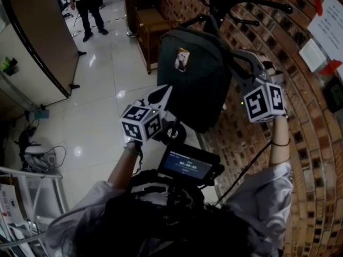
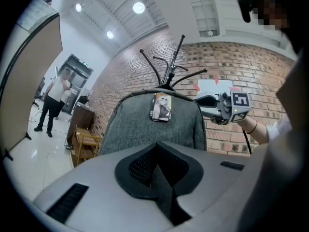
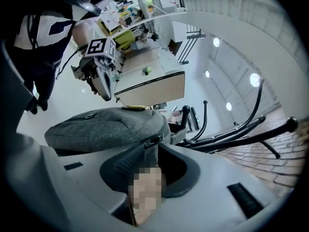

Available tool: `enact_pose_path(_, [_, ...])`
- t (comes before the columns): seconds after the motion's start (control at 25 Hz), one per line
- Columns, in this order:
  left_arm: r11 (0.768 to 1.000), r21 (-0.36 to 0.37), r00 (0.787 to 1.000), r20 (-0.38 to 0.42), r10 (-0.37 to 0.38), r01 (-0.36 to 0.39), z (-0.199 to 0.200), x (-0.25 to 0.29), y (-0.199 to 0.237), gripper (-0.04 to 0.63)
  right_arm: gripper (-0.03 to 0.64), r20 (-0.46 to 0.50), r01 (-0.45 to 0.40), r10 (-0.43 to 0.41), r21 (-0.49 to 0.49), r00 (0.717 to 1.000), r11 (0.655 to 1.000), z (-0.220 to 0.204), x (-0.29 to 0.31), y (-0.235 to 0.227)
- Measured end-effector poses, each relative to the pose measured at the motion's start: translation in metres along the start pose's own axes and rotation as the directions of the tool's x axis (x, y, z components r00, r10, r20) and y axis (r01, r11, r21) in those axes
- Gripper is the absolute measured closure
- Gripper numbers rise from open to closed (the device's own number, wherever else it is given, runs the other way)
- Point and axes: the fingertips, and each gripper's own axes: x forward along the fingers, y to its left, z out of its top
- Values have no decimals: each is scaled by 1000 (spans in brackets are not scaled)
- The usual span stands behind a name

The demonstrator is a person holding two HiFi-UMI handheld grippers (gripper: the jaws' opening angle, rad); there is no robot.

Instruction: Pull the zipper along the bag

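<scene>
A dark grey backpack (image 1: pixel 193 84) (image 2: pixel 154 129) (image 3: pixel 106 127) hangs from a black coat rack (image 1: pixel 241 4) against the brick wall, with a small picture tag (image 1: pixel 182 59) on its front. My left gripper (image 1: pixel 161 95) (image 2: pixel 157 146) reaches up to the bag's lower left edge, and its jaws are closed together on a fold of grey fabric. My right gripper (image 1: pixel 234 53) (image 3: pixel 152 146) comes in at the bag's upper right side. The dark zipper pull (image 3: pixel 153 140) sits at its fingertips, its grey tab pinched between the pads.
The brick wall (image 1: pixel 300 143) with papers (image 1: pixel 327 25) runs along the right. A wooden chair (image 1: pixel 147 31) stands behind the bag. A person (image 1: pixel 86 4) stands far back on the tiled floor. A camera rig with a screen (image 1: pixel 187 165) hangs at my chest.
</scene>
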Motion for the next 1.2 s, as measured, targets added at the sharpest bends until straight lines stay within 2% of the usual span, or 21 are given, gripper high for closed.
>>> enact_pose_path(0.16, [1000,6,1000,3,1,-1,1,1,-1,588,518,28,-10,10,24,1000,1000,3,-1,-3])
enact_pose_path(0.36, [1000,2,1000,1,-2,2,0,1,0,589,518,85,9,-17,89,996,996,9,-8,-8])
enact_pose_path(0.52, [1000,-6,1000,3,-8,8,-1,3,0,589,518,101,27,-35,78,994,997,18,-7,-13])
enact_pose_path(0.64, [1000,-11,1000,5,-14,14,-1,4,-1,589,586,68,88,-90,34,994,996,20,1,-24])
enact_pose_path(0.68, [1000,-10,1000,5,-16,16,0,3,-1,589,586,62,93,-94,24,994,995,20,4,-25])
enact_pose_path(0.96, [1000,-8,1000,12,-5,5,4,-2,9,589,586,55,33,-33,0,998,999,23,8,-20])
enact_pose_path(1.12, [1000,-22,1000,16,7,-6,4,-4,16,589,577,67,-72,66,103,996,992,28,3,-16])
enact_pose_path(1.2, [1000,-31,1000,18,5,-5,4,-3,18,589,543,56,-96,89,135,994,986,31,0,-16])
